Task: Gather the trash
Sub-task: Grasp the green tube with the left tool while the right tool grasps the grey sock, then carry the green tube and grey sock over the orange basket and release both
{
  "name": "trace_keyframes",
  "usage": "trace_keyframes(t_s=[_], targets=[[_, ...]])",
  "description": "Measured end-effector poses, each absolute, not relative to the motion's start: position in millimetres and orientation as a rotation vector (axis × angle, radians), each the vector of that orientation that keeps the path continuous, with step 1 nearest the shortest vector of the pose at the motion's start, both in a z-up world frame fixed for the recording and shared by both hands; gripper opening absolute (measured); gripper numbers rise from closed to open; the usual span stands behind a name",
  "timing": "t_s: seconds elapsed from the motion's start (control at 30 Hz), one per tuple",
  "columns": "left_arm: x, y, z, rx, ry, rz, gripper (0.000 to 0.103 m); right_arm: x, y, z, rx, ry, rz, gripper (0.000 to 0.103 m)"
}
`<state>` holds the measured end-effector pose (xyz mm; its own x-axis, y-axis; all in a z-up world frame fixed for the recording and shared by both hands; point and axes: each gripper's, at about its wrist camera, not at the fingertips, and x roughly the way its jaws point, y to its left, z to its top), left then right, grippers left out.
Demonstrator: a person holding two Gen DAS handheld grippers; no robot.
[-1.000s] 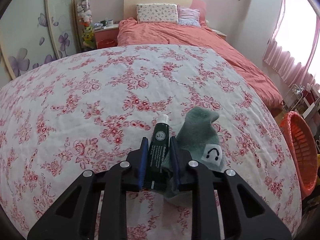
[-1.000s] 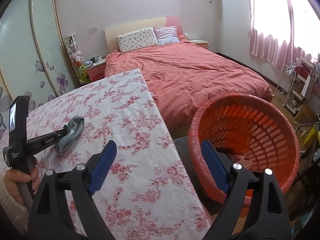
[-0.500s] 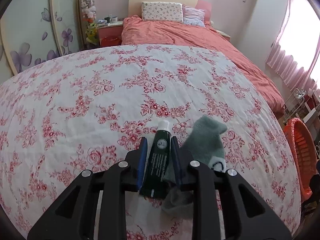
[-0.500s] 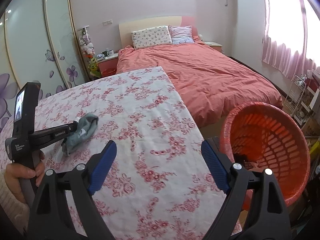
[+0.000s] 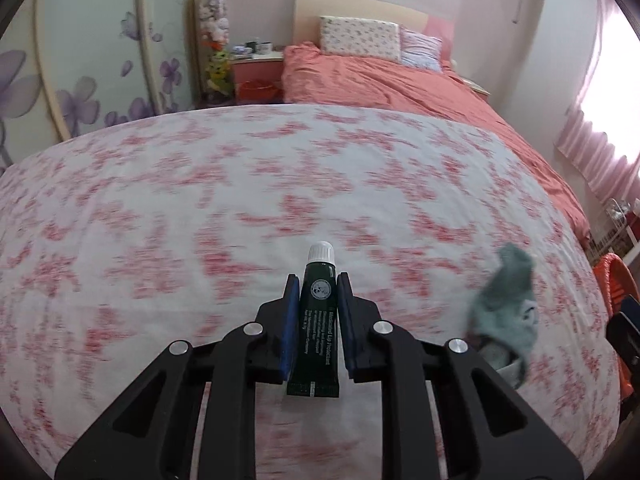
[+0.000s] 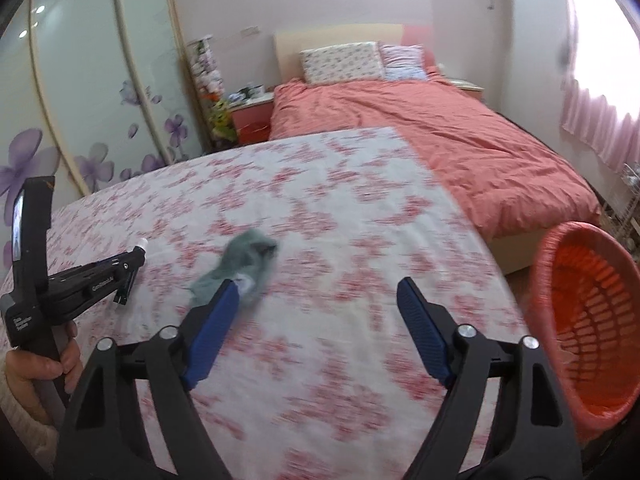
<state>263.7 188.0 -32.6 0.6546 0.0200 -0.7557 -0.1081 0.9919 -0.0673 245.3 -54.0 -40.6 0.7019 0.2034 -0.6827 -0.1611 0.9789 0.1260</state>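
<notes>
The left black two-finger tool with blue pads has its jaws drawn in tight on a dark green squeeze tube with a white cap, the cap poking out past the fingertips and the crimped end hanging behind the pads. In the right wrist view this tool is held roughly level and points rightward, and the person's left hand is wrapped round its grip. The right black tool with blue pads points forward with its jaws spread wide and nothing between them.
</notes>
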Motion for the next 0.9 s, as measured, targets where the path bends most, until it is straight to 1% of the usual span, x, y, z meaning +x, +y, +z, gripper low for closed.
trace_keyframes(t_s=[0.07,0.13,0.33,0.37,0.4,0.43,0.47,0.5,0.53,0.9], targets=[[260,203,-32,-0.119,0.853,0.095,0.019,253,-35,-45,0.046,0.787,0.234,0.069],[258,212,-32,-0.121,0.850,0.112,0.019,258,-20,-48,0.036,0.801,0.253,0.067],[252,230,-30,-0.141,0.841,0.128,0.019,278,21,-63,-0.030,0.840,0.243,0.066],[251,232,-29,-0.144,0.839,0.126,0.019,280,22,-67,-0.040,0.852,0.236,0.065],[251,232,-29,-0.146,0.838,0.125,0.019,281,22,-71,-0.045,0.861,0.231,0.060],[251,232,-29,-0.147,0.837,0.121,0.019,281,21,-75,-0.048,0.876,0.232,0.043],[251,231,-29,-0.147,0.836,0.116,0.019,281,19,-78,-0.038,0.896,0.246,0.022],[251,229,-29,-0.145,0.835,0.110,0.019,279,15,-79,-0.021,0.899,0.256,0.016],[251,227,-28,-0.144,0.835,0.106,0.019,277,13,-78,-0.018,0.889,0.251,0.006],[240,177,-9,-0.121,0.798,-0.005,0.019,238,-66,-21,0.057,0.705,0.134,0.005]])
